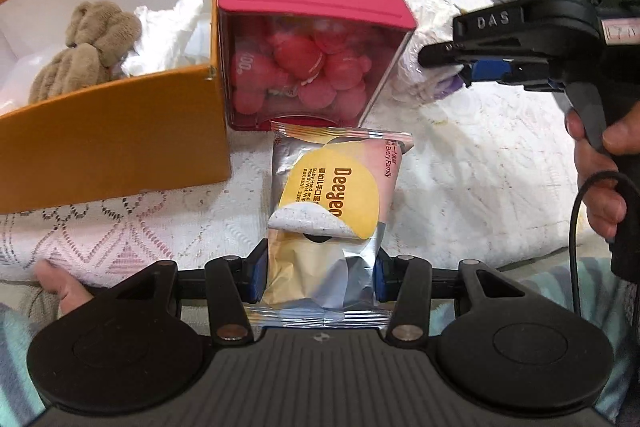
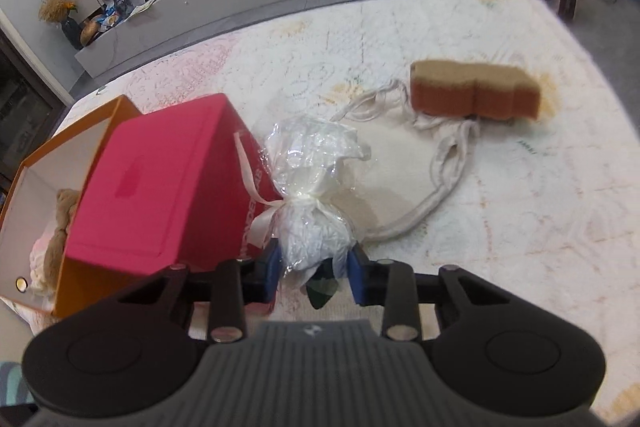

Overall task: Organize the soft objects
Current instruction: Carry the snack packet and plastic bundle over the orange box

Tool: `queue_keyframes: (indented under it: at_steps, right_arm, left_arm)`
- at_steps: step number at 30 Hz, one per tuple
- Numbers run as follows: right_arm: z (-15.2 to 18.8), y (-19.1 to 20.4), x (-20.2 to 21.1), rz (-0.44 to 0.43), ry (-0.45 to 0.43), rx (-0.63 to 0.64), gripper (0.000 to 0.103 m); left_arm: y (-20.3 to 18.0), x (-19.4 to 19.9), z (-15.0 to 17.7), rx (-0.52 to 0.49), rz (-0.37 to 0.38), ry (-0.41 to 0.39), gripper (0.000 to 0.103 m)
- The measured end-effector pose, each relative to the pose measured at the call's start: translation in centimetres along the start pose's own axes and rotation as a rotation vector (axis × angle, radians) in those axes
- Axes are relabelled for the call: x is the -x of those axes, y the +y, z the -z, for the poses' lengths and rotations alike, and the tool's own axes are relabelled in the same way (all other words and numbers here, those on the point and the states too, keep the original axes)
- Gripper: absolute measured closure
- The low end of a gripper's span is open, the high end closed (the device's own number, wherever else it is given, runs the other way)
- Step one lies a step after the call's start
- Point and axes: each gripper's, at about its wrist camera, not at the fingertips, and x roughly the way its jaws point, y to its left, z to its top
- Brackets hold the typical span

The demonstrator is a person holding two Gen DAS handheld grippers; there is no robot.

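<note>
The left hand-held gripper (image 1: 320,277) grips a silver-and-yellow wet-wipes packet (image 1: 334,195) near the open orange cardboard box (image 1: 116,131), likely its destination; the right hand-held gripper (image 2: 314,273) pinches a ribbon-tied cellophane bundle (image 2: 316,223) right of the red-lidded box (image 2: 160,183).

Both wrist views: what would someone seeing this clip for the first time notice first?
The red-lidded clear box full of pink balls stands mid-table, right beside the open orange box that holds a brown plush toy. The left gripper is shut on a Deeyeo wet wipes pack, and the right gripper pinches a ribbon-tied cellophane bundle. Farther back lies a two-tone sponge.
</note>
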Motion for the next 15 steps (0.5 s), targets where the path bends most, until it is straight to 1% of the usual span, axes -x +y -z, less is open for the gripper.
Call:
queue_keyframes:
  at_steps: [2, 6, 11, 15]
  right_arm:
    - [0.7, 0.4, 1.5, 0.02, -0.027, 0.016, 0.069]
    - [2.5, 0.7, 5.1, 0.025, -0.09, 0.021, 0.069]
    - [4.8, 1.8, 9.1, -0.04, -0.134, 0.013, 0.069]
    - [5.9, 4.0, 11.3, -0.097, -0.165, 0.026, 0.069]
  left_arm:
    - [0.0, 1.2, 0.7, -0.004, 0.01, -0.021, 0.049]
    - [0.1, 3.9, 1.7, -0.018, 0.031, -0.077, 0.049]
    - [0.8, 7.2, 2.6, -0.01, 0.04, -0.162, 0.049]
    - [1.8, 9.7, 2.7, 0.019, 0.018, -0.237, 0.049]
